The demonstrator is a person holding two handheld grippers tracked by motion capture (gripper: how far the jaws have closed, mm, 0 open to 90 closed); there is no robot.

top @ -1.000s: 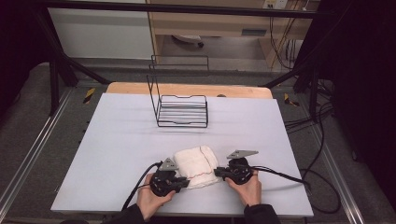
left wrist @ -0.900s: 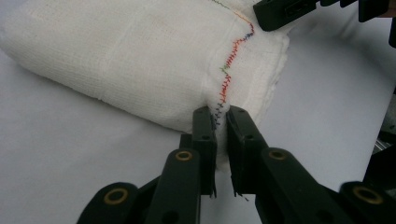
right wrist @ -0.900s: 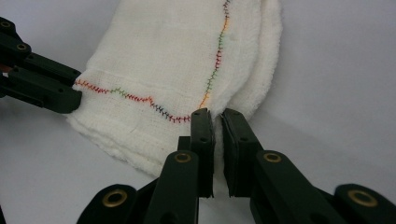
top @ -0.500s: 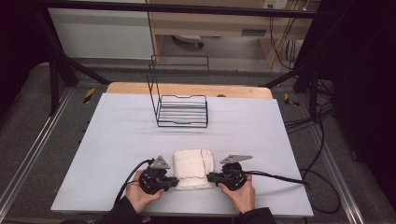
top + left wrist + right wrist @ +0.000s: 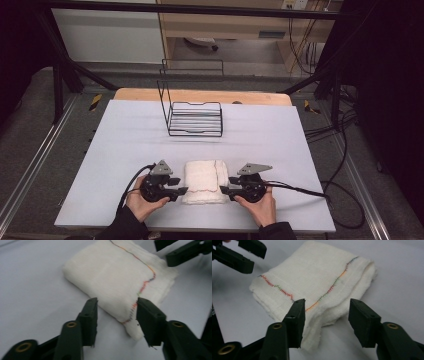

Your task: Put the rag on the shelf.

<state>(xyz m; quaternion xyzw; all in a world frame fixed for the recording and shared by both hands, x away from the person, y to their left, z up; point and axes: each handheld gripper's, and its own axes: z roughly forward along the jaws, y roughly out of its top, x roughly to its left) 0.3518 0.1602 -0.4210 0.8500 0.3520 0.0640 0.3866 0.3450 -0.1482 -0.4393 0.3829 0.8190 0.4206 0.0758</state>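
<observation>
Folded white towel [image 5: 204, 181] lies at the near middle of the table [image 5: 100, 150], wire rack [image 5: 195, 117] well beyond it. Left gripper [image 5: 181, 190] and right gripper [image 5: 224, 190] flank its near corners, jaws spread wide, holding nothing. Judged step: approach to grasp. Next: advance each over a corner's edge and close.

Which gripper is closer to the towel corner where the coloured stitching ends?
The left gripper: the stitching on the towel ends between its open jaws.
</observation>
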